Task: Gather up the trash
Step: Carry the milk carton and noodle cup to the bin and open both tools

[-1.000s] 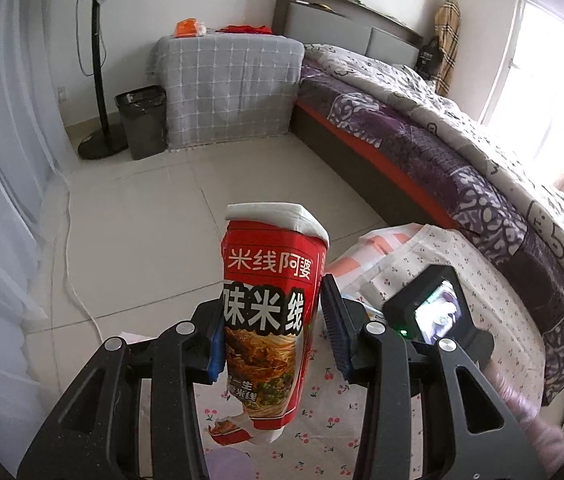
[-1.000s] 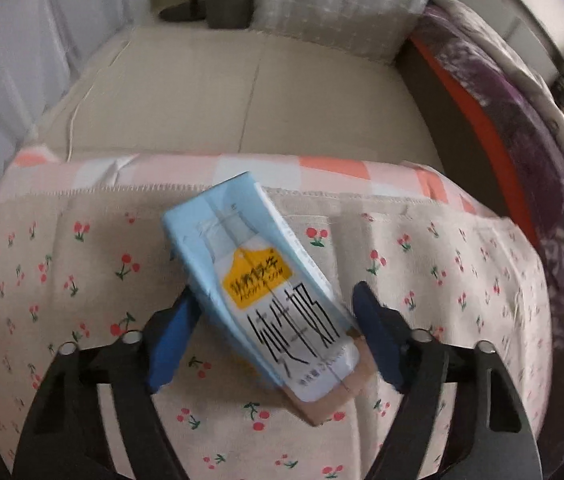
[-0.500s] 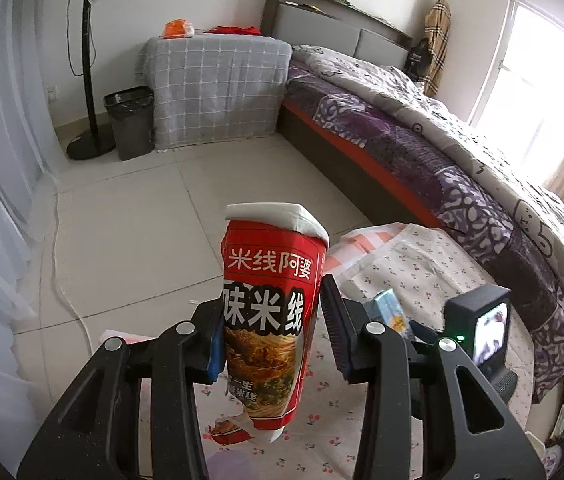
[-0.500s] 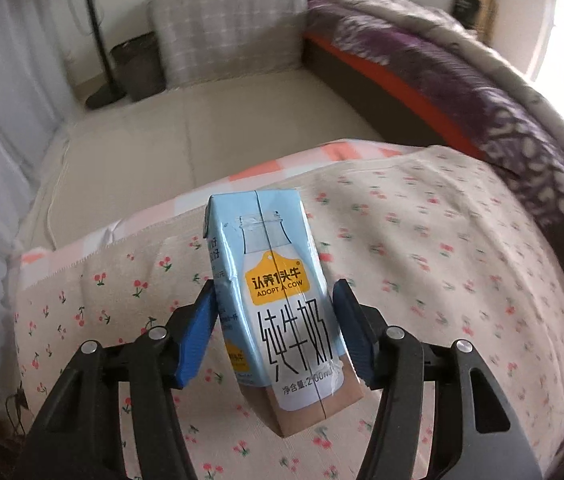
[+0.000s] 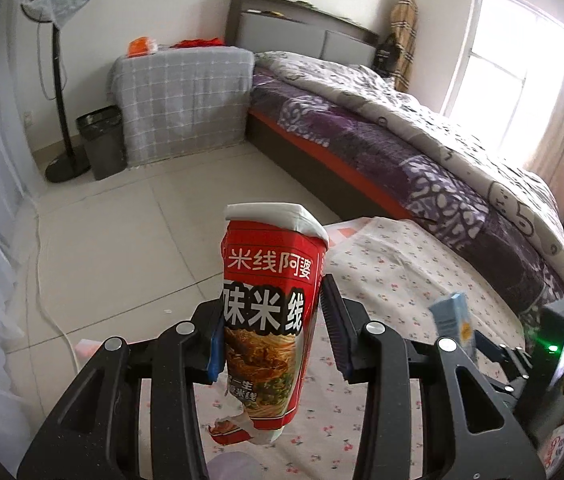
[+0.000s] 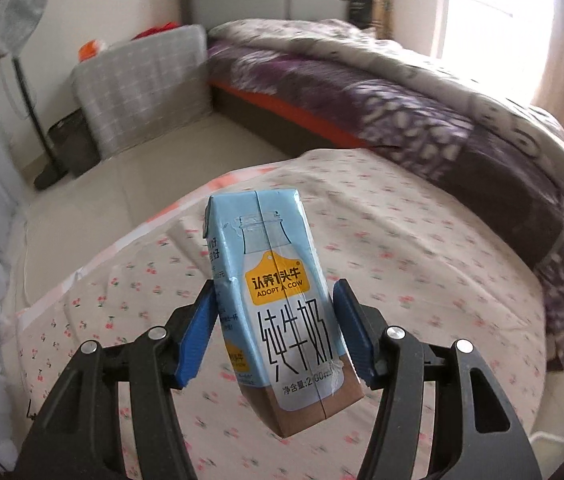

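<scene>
Above the cherry-print cloth (image 6: 422, 240), the right gripper (image 6: 273, 336) tilts downward with its jaws clamped on an upright blue milk carton (image 6: 277, 300); the left gripper (image 5: 271, 328) angles down likewise, gripping a crumpled red noodle cup (image 5: 269, 300); a dark bin (image 5: 99, 140) stands across the floor.

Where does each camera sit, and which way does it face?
Left wrist: on the left gripper, looking along its fingers at the noodle cup, floor, bin.
Right wrist: on the right gripper, looking past the milk carton over the cherry-print cloth.
Shared: bed, cloth, carton, cup.
</scene>
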Demonstrator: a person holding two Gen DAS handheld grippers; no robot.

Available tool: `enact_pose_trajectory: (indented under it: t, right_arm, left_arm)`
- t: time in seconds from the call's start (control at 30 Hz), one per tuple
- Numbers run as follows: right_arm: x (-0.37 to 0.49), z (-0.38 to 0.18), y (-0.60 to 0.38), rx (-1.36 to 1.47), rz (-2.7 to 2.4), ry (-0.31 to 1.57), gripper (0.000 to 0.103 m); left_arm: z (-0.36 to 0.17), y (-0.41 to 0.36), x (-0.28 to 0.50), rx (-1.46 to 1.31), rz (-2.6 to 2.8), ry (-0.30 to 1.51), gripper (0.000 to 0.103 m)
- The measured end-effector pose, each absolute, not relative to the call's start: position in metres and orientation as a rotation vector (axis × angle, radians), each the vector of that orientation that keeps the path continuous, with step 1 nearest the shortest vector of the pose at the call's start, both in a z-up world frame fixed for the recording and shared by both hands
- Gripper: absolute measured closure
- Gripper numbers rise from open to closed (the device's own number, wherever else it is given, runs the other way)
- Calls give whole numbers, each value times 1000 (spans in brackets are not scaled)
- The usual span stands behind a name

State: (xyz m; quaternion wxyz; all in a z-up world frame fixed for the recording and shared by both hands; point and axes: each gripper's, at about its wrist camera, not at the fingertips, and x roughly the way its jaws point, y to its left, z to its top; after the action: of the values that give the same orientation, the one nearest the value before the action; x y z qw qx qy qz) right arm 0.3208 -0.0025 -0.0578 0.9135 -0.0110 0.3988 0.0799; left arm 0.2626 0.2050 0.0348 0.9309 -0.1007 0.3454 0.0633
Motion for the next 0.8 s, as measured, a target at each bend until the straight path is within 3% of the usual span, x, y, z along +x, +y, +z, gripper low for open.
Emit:
enact_pose_trajectory:
  t: [0.8]
  right_arm:
    - [192, -27, -253, 168, -211, 792, 45]
  left_arm:
    - [30, 57, 252, -8, -83, 681, 64]
